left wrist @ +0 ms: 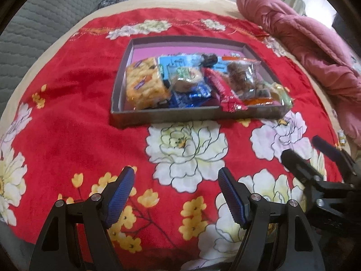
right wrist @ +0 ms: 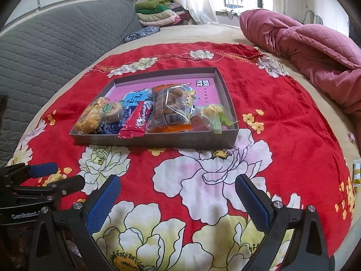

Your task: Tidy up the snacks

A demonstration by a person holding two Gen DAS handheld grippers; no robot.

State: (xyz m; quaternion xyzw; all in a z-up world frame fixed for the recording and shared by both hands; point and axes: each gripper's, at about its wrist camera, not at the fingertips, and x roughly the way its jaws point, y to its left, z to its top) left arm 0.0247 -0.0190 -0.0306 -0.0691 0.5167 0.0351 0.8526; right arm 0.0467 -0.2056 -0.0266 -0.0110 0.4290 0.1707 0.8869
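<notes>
A shallow grey box [left wrist: 171,115] [right wrist: 158,141] with a pink floor sits on the red flowered cloth. In it lie several snacks: a yellow cracker pack [left wrist: 144,83] [right wrist: 89,118], a round cake [left wrist: 187,76] [right wrist: 111,110], a red bar [left wrist: 223,88] [right wrist: 135,122], a clear bag of brown pieces [left wrist: 244,76] [right wrist: 169,106] and a yellow-green sweet [right wrist: 214,117]. My left gripper [left wrist: 176,194] is open and empty, well short of the box. My right gripper [right wrist: 178,196] is open and empty too. It also shows in the left wrist view [left wrist: 304,151], and the left gripper shows in the right wrist view [right wrist: 61,176].
The red cloth [left wrist: 67,117] [right wrist: 282,117] covers a beige bed. A pink quilt [left wrist: 304,38] [right wrist: 304,43] lies bunched at the right. A grey quilted headboard [right wrist: 45,52] stands at the left. A small yellow packet [right wrist: 356,174] lies at the bed's right edge.
</notes>
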